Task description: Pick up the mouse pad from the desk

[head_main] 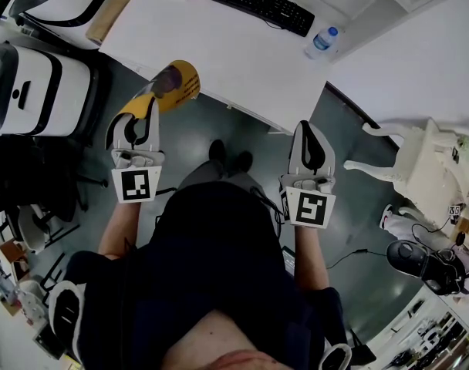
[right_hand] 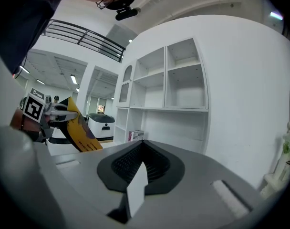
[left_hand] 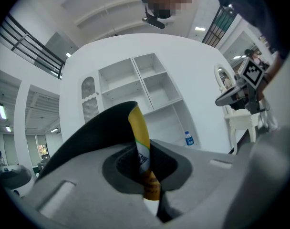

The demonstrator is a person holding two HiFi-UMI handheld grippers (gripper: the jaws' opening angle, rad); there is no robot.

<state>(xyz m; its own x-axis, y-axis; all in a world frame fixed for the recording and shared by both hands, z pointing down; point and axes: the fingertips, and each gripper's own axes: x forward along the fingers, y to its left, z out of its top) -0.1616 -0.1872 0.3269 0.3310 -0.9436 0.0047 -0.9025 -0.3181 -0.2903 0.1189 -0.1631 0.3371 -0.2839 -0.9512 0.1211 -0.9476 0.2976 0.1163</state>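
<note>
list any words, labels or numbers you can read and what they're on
Nothing reads clearly.
mouse pad in the left tool: code square and small print, too blurred.
water bottle label: too small.
box on the shelf: print too blurred.
marker cubes: patterns only, no letters.

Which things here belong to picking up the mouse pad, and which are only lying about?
Belong to the job: mouse pad, left hand-held gripper shut on it, desk.
Lying about: keyboard, water bottle, white chair.
</note>
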